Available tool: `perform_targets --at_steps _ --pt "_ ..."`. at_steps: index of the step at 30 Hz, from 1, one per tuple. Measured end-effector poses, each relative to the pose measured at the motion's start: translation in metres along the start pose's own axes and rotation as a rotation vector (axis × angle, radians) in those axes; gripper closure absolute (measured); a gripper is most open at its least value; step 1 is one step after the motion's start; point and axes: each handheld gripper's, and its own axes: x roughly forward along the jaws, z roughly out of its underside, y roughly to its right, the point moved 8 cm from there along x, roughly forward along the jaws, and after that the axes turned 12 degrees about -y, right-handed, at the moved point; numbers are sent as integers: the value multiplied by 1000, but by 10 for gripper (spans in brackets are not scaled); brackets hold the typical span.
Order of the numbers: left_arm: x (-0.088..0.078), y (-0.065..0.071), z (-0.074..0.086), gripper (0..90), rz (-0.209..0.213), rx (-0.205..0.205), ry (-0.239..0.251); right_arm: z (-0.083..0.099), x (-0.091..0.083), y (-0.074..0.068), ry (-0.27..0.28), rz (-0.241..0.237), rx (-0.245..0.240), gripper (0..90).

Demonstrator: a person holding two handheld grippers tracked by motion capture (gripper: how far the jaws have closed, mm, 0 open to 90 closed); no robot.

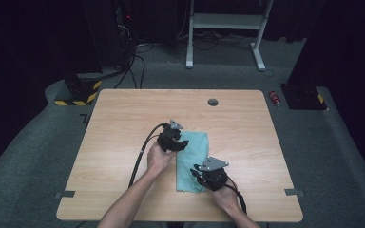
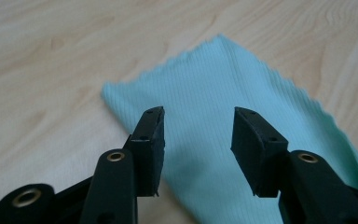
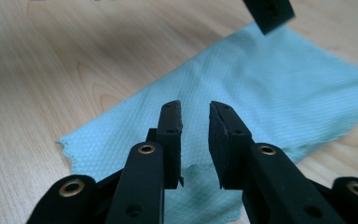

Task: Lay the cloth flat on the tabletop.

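1. High view. A folded teal cloth (image 1: pixel 193 159) lies flat on the wooden table (image 1: pixel 123 118), a little toward 5 o'clock of the table's middle. Its long axis runs from 12 to 6 o'clock, tilted slightly toward 1 o'clock at the far end. The left gripper (image 1: pixel 178 142) sits over the cloth's far left corner; the right gripper (image 1: pixel 200 175) sits over its near end, at about 5 o'clock from the left one.

2. Left gripper view. The jaws stand apart with nothing pinched between them; the cloth (image 2: pixel 223 116) lies beneath and ahead, one corner at 10 o'clock of the jaw tips. The ribbed weave suggests a light, limp, non-slippery fabric that would sag when lifted; corners or the scalloped edge look like the best places to pinch.

3. Right gripper view. The jaws are parted by a narrow gap, holding nothing, above the cloth's (image 3: pixel 261 88) near edge. The cloth stretches away toward 1 o'clock. A jaw tip of the other gripper (image 3: pixel 268 11) shows at 12 o'clock. Two layers appear at the lower hem, so a pinch there probably needs to catch both.
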Motion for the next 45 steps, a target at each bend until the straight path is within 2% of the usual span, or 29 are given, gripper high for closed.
perform_targets --at_steps 1,2,4,7,9,10,11,14,17,20,23,24,29,32,36,39,40,42,44,45 --pt "-2 1 5 539 -3 3 -3 2 2 0 -17 -4 -3 743" --pt "-5 6 14 537 9 -10 0 4 4 0 -30 -4 -9 741" --pt "-7 14 28 528 29 -12 -11 10 5 3 -54 -5 -10 735" --pt "-9 25 46 518 25 8 -28 19 2 10 -88 1 -10 725" --pt "-10 29 56 514 3 23 -37 27 1 16 -119 17 -15 723" --pt "-10 29 56 513 3 23 -37 31 -1 19 -128 26 -12 721" --pt "-10 33 65 510 8 14 -46 33 -3 21 -129 27 -1 718" --pt "-12 37 73 508 9 13 -48 32 -9 23 -105 34 13 708" --pt "-13 40 78 499 19 1 -50 21 -8 14 -79 22 3 664" --pt "-13 41 82 494 12 1 -49 13 -2 2 -70 10 -19 622" --pt "-14 42 86 492 1 -4 -47 12 6 -6 -97 7 -39 586" --pt "-15 41 87 492 -6 6 -50 13 8 -7 -106 10 -44 580" --pt "-17 42 90 492 -11 3 -50 26 2 0 -129 39 -37 558" --pt "-18 43 92 493 -14 5 -54 39 -8 8 -138 60 -11 555" --pt "-21 46 94 495 1 6 -52 50 -21 17 -111 77 38 557" --pt "-22 50 94 493 7 20 -46 48 -25 14 -84 67 49 553" --pt "-23 53 94 491 6 25 -46 41 -25 7 -63 61 30 539" --pt "-23 56 93 490 7 30 -43 32 -21 -4 -58 37 18 525" --pt "-23 57 93 489 9 28 -44 29 -18 -9 -59 34 0 516" --pt "-22 56 93 488 -2 34 -51 25 -9 -18 -76 29 -26 489"
